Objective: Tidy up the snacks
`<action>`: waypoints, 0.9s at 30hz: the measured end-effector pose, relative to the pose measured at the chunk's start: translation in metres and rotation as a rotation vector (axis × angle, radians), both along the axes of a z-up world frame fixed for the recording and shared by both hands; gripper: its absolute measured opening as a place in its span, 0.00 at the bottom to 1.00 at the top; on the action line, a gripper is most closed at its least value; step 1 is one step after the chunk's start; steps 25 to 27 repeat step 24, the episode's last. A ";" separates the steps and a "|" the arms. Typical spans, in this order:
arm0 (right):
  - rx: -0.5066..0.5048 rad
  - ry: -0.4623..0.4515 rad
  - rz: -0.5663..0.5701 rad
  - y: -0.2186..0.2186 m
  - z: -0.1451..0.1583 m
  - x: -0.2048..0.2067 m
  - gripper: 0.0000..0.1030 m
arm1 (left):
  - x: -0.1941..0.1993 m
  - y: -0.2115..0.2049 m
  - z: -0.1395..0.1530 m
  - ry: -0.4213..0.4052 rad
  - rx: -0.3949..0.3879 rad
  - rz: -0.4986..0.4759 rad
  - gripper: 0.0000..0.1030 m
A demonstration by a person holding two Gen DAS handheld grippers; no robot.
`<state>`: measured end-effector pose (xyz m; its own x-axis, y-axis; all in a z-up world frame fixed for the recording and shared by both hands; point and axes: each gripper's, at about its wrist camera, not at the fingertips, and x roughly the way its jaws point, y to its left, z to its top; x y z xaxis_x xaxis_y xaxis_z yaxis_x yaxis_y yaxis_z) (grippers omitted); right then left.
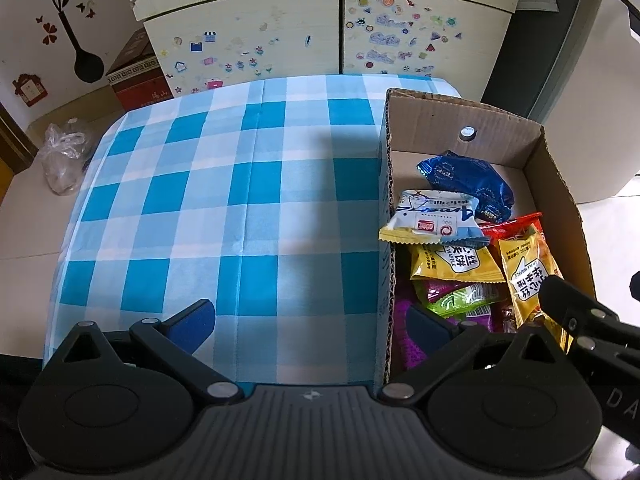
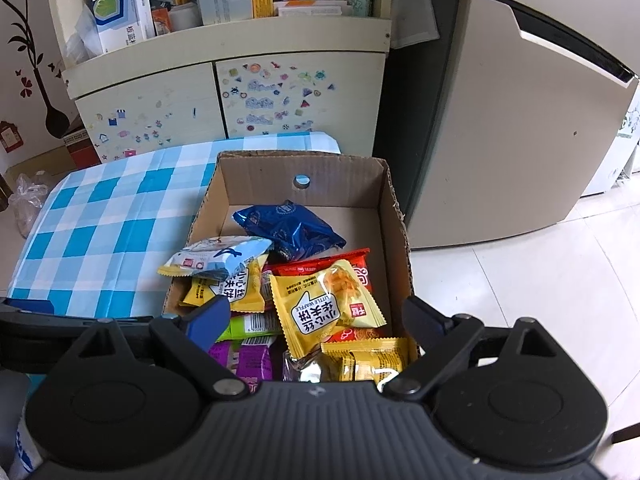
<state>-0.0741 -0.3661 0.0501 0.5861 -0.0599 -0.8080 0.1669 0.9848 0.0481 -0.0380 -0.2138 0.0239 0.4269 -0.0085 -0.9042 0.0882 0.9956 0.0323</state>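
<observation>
Right wrist view shows the snacks heaped at the near end of the cardboard box [image 2: 394, 216], which stands on the checked tablecloth [image 2: 92, 240] at the table's right edge, close above the tiled floor [image 2: 520, 280]. A yellow waffle packet [image 2: 320, 304] lies on top of the pile, tilted, with a red packet [image 2: 316, 268] under it and a blue foil packet [image 2: 292, 228] farther back. A pale blue packet [image 2: 218, 260] rests across the box's left wall, partly overhanging the cloth. The right gripper [image 2: 316, 320] hangs over the pile with its jaws wide apart, holding nothing; the left gripper [image 1: 316, 320] is also spread and empty, straddling the box's left wall. The likeliest slip is the glossy, puffy wrappers squirting out of a pinch, or a grab catching two packets at once. A nudge against the wall could tip the overhanging packet off, or push the light box toward the table edge.
</observation>
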 end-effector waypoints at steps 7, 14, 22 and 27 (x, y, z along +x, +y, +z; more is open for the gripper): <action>0.023 -0.012 -0.009 -0.002 0.001 -0.001 0.91 | 0.000 0.001 0.000 -0.002 -0.010 -0.005 1.00; 0.037 -0.016 -0.012 -0.002 0.001 -0.002 0.91 | -0.001 0.002 0.001 -0.012 -0.016 -0.010 1.00; 0.059 -0.018 -0.005 0.001 0.000 0.000 0.91 | -0.002 0.008 0.002 -0.022 -0.010 -0.023 1.00; 0.062 -0.013 0.001 0.003 -0.001 0.001 0.91 | -0.003 0.011 0.002 -0.019 -0.010 -0.018 1.00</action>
